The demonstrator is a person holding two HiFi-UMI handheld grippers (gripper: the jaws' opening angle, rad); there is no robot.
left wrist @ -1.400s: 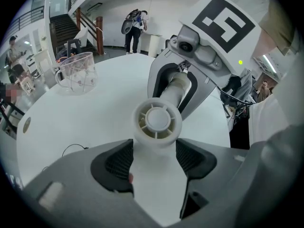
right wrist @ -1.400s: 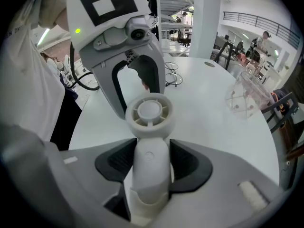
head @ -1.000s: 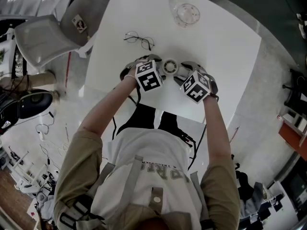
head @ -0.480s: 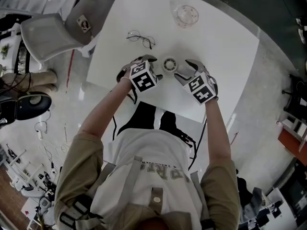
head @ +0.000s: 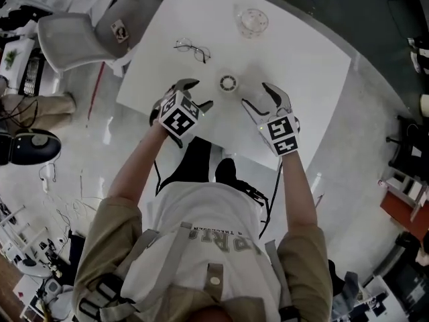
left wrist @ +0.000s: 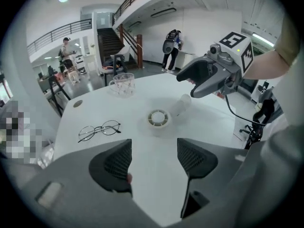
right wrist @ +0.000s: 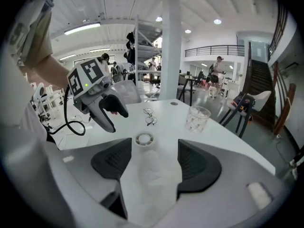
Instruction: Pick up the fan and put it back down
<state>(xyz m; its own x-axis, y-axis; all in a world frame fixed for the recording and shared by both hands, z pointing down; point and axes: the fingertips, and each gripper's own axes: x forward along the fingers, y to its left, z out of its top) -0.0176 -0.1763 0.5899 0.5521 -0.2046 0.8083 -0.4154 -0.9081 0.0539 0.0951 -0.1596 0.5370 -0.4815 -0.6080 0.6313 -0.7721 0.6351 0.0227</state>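
Jaws of both grippers stand wide apart with nothing between the pads. Those of the right gripper (head: 256,94) have just been opening, and only bare table shows in their gap. The fan (head: 228,82) lies flat on the white table (head: 301,59), its round grille facing up, untouched by either tool. From the head view, the left gripper (head: 201,92) hangs to the fan's left and a little nearer the person, clear of it. The right gripper hangs to the fan's right, also apart from it. Each gripper view shows the fan beyond its own jaws, with the other gripper raised beside it. A pair of glasses (head: 191,48) lies beyond the fan to the left. A clear cup (head: 252,20) stands farther beyond it.
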